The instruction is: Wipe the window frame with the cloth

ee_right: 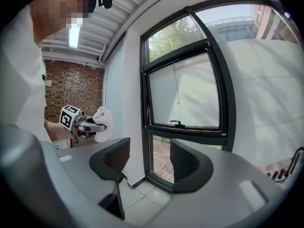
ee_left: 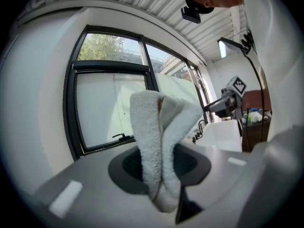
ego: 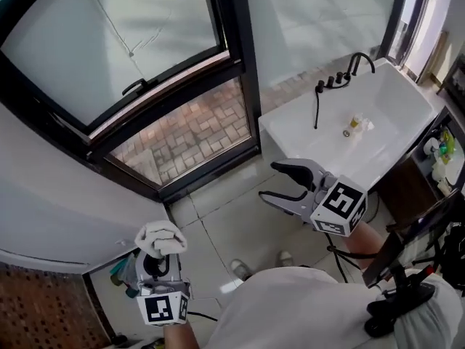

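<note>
- Window frame (ego: pixel 245 86): black metal, filled the head view from 9 to 12 o'clock. Upper sash shut, its small handle (ego: pixel 135 87) on the bottom rail. Lower pane showed brick paving outside. No cloth contact anywhere on it, so I judged wiping not yet begun.
- Floor (ego: pixel 232 224): pale tiles from the sill down to the person's feet, centre to 6 o'clock.
- White basin (ego: pixel 407 100): at 2 o'clock, black tap (ego: pixel 360 60) on its far rim. Well apart from the window; it seemed to play no part in the job.
- Right gripper (ego: pixel 275 182): at 4 o'clock, jaws wide apart with nothing between them, only window and floor visible through the gap in its own view. It pointed toward the lower corner of the frame. Probably kept free as the spare, since one cloth needs one holder.
- Left gripper (ego: pixel 160 264): at 7 o'clock, low and near the person's body, clamped on the cloth and aimed up toward the sash. Well short of the frame.
- Cloth (ego: pixel 161 237): white terry, folded and pinched at its lower end, so a soft wad stood proud of the jaw tips. That hold looked deliberate: padding would meet the frame before any hard part. A long reach forward and up would be needed first.
</note>
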`<action>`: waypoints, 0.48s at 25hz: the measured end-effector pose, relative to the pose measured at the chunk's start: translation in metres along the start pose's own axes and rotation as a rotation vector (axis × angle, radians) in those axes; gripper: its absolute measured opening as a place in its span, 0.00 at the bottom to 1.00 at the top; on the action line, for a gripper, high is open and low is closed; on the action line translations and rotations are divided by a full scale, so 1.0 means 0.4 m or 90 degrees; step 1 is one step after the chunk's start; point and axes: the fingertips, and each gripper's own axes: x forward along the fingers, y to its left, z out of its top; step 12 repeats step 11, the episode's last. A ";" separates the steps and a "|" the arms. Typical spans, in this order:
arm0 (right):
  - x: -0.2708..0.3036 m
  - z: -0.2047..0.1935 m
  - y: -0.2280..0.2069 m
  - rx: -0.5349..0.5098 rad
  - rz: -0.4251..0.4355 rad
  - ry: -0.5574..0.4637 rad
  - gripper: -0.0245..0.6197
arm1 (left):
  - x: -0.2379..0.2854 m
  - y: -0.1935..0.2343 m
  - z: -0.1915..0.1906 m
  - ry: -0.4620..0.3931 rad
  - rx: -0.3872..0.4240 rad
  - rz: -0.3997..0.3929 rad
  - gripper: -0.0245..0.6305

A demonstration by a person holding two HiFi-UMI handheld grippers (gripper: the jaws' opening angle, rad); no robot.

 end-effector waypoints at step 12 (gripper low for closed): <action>0.042 -0.002 0.027 0.007 0.034 0.004 0.45 | -0.018 0.006 0.002 0.015 0.002 0.018 0.24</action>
